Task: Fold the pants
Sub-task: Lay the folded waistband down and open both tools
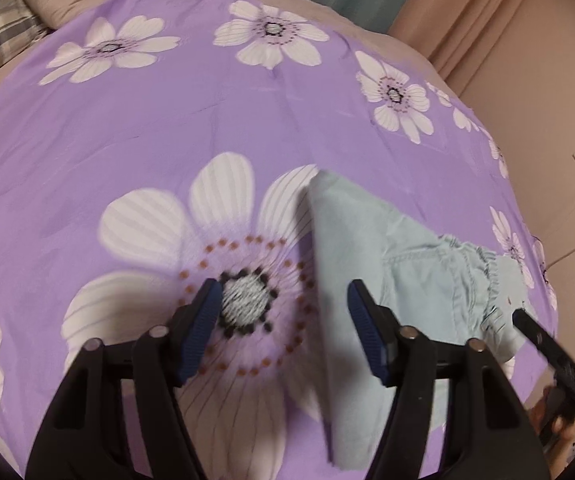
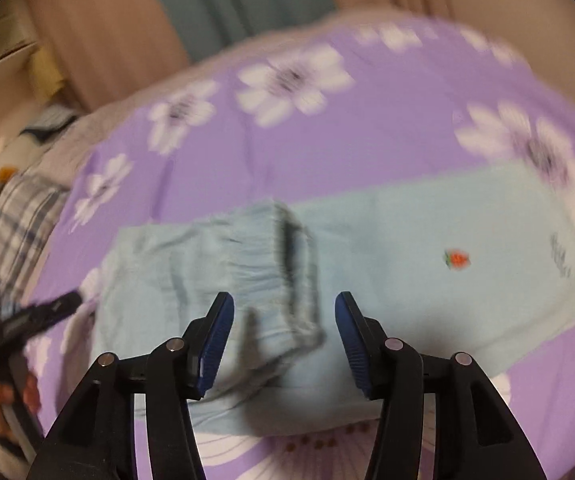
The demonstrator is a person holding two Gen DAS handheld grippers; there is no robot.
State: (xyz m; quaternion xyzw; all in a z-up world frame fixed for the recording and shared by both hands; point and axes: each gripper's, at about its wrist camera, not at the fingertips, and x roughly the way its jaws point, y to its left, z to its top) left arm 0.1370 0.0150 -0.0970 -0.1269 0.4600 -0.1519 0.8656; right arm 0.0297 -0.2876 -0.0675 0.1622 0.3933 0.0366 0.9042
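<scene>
Blue-padded jaws of the left gripper [image 1: 283,308] stand moderately apart, gripping nothing, over the purple floral bedsheet [image 1: 167,120]; its right-hand pad overlaps the near edge of the pale blue pants [image 1: 351,240], though contact cannot be confirmed. From this gripper the garment extends rightward, its gathered waistband [image 1: 475,276] farther right. In the right wrist view, the right gripper [image 2: 283,312] is likewise moderately open and empty, with the folded-over waistband [image 2: 271,264] directly ahead between its fingers and the long axis running left to right. The right gripper is judged nearer for the next fold.
</scene>
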